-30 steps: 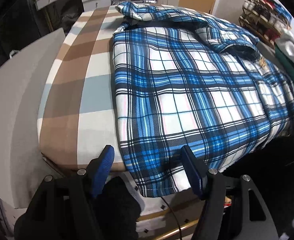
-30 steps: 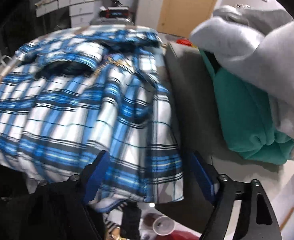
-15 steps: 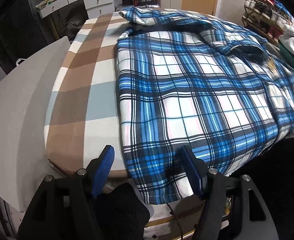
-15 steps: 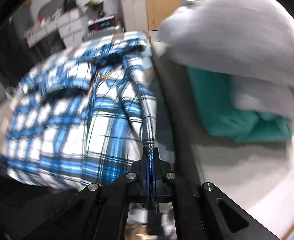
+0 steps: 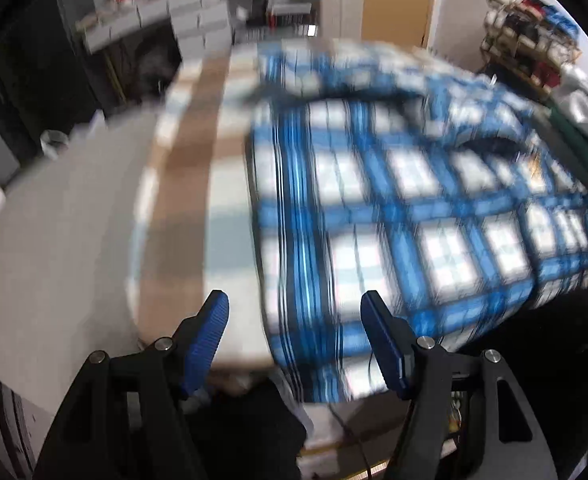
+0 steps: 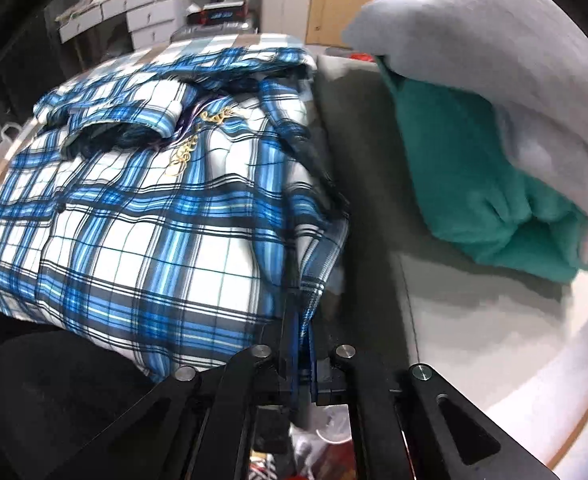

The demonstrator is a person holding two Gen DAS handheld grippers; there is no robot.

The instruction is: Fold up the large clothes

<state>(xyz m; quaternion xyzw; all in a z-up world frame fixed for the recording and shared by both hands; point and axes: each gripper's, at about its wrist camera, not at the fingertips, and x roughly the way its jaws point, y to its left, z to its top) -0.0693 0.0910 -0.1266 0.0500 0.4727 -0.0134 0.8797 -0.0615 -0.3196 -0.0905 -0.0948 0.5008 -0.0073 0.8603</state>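
- Right wrist view: right gripper [image 6: 297, 364] is clamped on the shirt [image 6: 141, 216] at its near right hem corner.
- Left gripper [image 5: 294, 340] gapes, empty, straddling the near left corner; shirt [image 5: 394, 200] runs lengthwise away across the bed [image 5: 185, 184].

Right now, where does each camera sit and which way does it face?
Left wrist: rides the left tool, looking forward over the near left hem of the blue plaid shirt on the checked cover; its blue-padded fingers stand apart, holding nothing; the frame is motion-blurred.
Right wrist: rides the right tool, facing along the shirt's right edge, teal and grey clothes alongside; its black linkage shows, closed on the fabric.
Shared: the same shirt, drawers and wooden door behind.
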